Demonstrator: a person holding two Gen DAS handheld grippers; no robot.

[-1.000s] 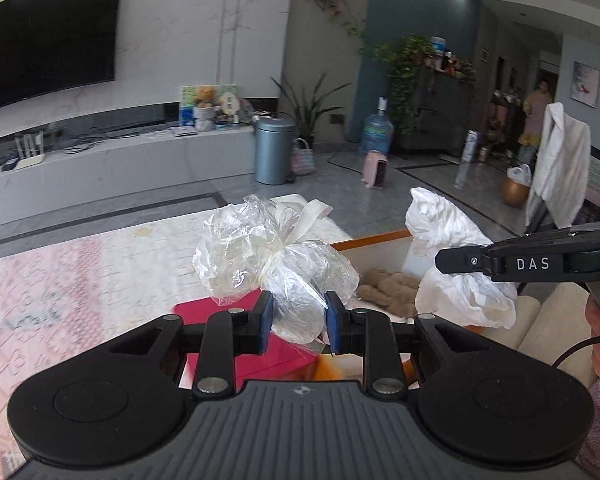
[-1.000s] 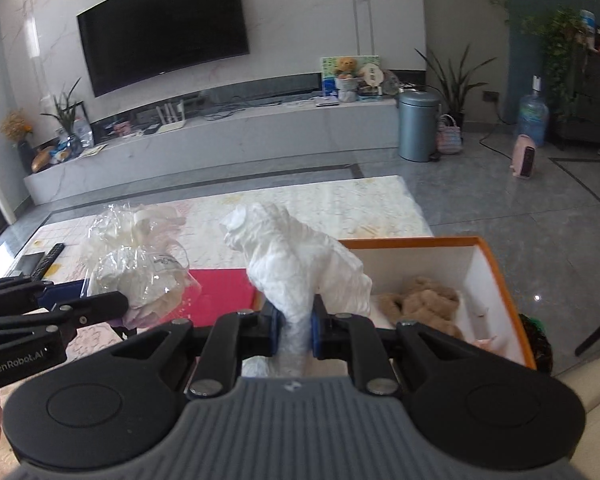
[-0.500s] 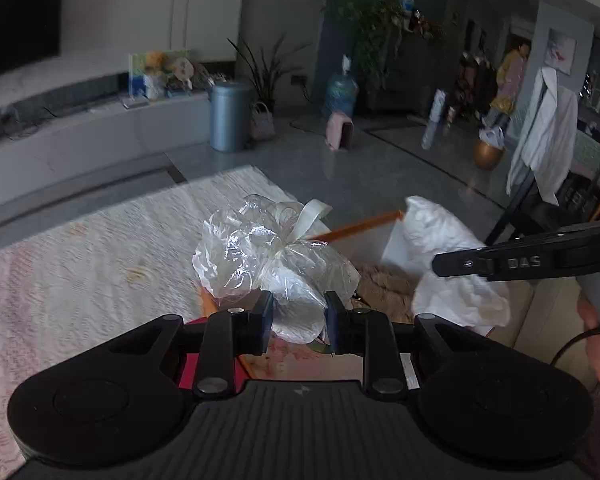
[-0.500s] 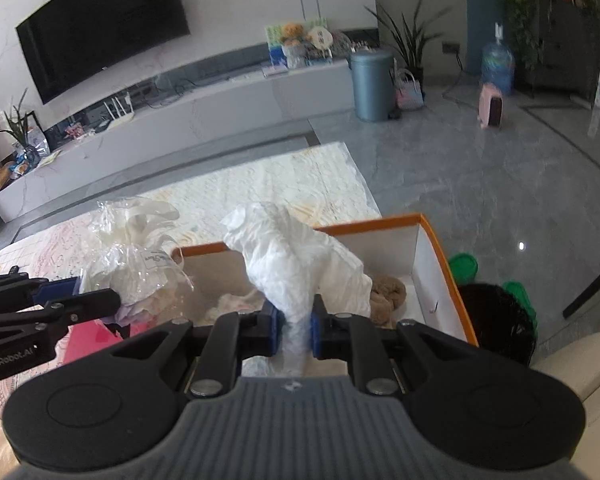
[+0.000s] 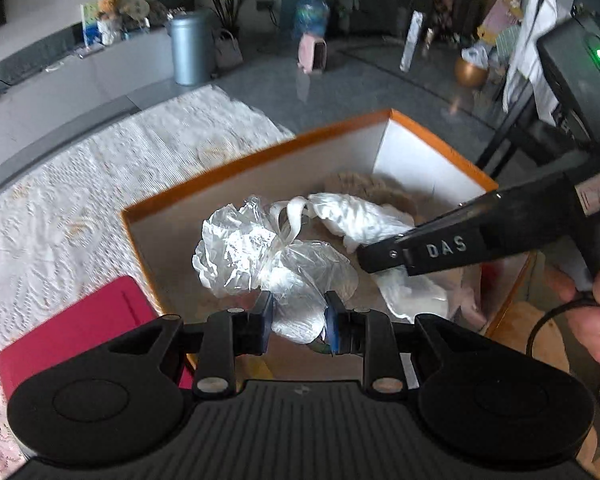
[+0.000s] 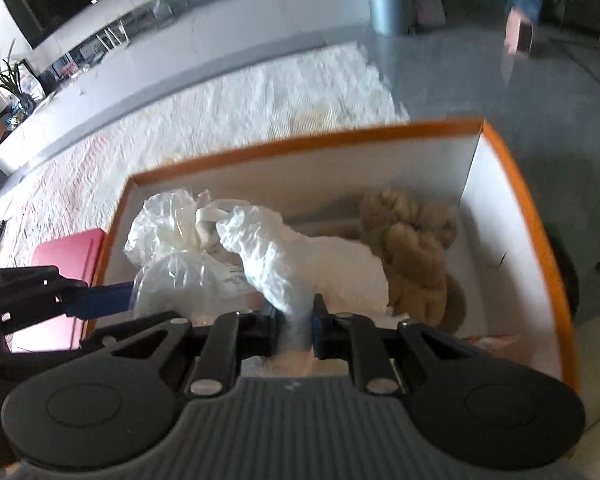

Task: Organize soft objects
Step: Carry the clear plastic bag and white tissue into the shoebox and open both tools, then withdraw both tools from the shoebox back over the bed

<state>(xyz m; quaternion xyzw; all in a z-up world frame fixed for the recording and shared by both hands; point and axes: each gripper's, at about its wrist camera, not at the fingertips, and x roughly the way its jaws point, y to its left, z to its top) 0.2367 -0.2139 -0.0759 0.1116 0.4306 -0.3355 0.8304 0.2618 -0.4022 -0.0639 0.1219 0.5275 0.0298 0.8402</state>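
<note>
Orange-rimmed box (image 6: 516, 184) open on top, plush toy (image 6: 412, 248) filling far right corner, bare floor strip by left wall, red case (image 5: 80, 332) just outside

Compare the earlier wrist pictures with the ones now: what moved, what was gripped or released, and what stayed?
Both grippers tipped down over the orange box. The left gripper carried the clear bag in; the right gripper carried the white bag, its jaws just opening around it. Nothing has dropped. The brown plush stayed put.
</note>
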